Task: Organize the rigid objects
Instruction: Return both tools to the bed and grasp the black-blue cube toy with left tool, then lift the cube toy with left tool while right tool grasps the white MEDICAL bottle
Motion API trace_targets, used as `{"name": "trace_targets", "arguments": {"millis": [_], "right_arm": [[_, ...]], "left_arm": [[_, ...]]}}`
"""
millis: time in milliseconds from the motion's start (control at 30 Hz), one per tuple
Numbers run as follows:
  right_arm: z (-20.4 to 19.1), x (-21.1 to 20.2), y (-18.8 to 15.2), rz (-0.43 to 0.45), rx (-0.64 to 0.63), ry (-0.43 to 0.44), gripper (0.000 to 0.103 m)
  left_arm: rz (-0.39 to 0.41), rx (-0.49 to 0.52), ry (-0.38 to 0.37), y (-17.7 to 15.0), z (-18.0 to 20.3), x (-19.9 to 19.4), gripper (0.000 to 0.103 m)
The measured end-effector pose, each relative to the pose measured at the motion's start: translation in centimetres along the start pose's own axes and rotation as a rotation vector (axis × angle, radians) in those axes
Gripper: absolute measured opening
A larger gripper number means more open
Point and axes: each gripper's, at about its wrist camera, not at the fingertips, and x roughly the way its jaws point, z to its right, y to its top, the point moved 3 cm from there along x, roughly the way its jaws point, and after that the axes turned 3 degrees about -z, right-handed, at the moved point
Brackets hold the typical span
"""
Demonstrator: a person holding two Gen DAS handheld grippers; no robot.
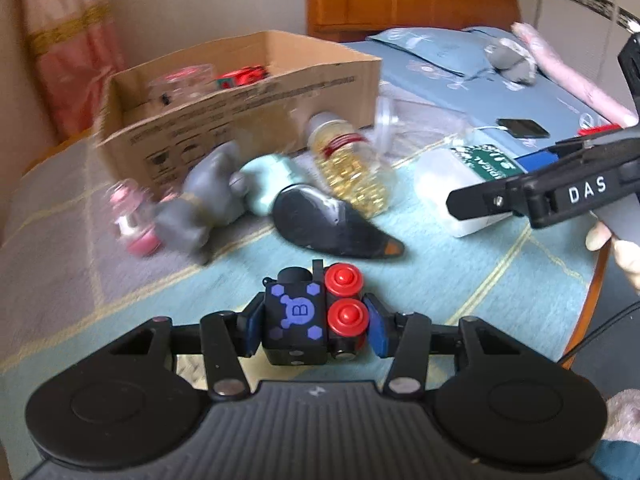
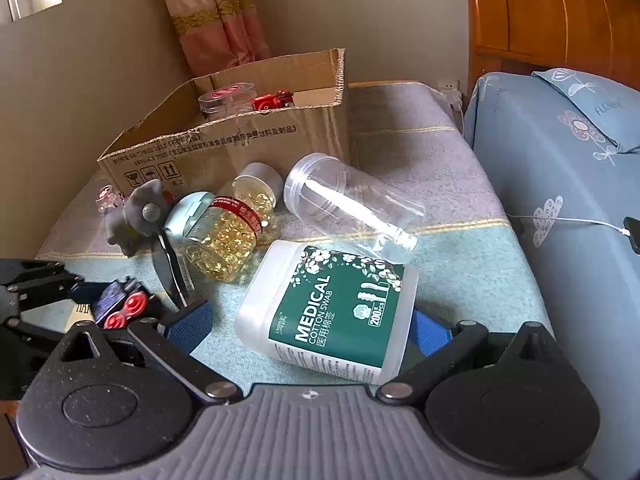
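Note:
My left gripper (image 1: 314,320) is shut on a black toy block with red buttons (image 1: 316,312), held just above the tablecloth; it also shows in the right wrist view (image 2: 122,306). My right gripper (image 2: 310,326) is open, its blue pads on either side of a white cotton swab box with a green label (image 2: 332,312), which lies on its side. The box also shows in the left wrist view (image 1: 452,184). A cardboard box (image 2: 224,140) stands at the back with a clear jar (image 2: 226,100) and a red toy (image 2: 276,100) inside.
On the cloth lie a jar of yellow capsules (image 2: 228,232), a clear plastic bottle (image 2: 344,204), a grey elephant toy (image 2: 138,216), a black mouse-shaped object (image 1: 324,224) and a small pink bottle (image 1: 132,216). A blue-covered bed (image 2: 560,184) borders the right side.

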Motion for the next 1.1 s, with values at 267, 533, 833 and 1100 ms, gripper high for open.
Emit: {"name": "trace_targets", "arguments": {"millis": [267,533,833,1100], "right_arm": [[-2.6,1.4,0.7,-0.025,-0.075,-0.014,0.103],[-2.8,3.1,-0.2,-0.109,-0.109,-0.143,0.103],[-1.9,3.1,-0.7,-0.097,-0.133,-0.142,0.103],[-2.1,3.3,-0.5,-0.086,-0.146,-0.133,0.103]], "left_arm": [[0.002,-0.057,0.055,-1.2,-1.7,-0.9,0.052],[0.006,-0.066,0.075,-1.2,-1.7,-0.2,0.085],[0.009,-0.107,0.083,-1.7,-1.8,0.3,0.102],[-0.01,-0.121,0.093,-1.3,-1.8,0.5,0.102]]}}
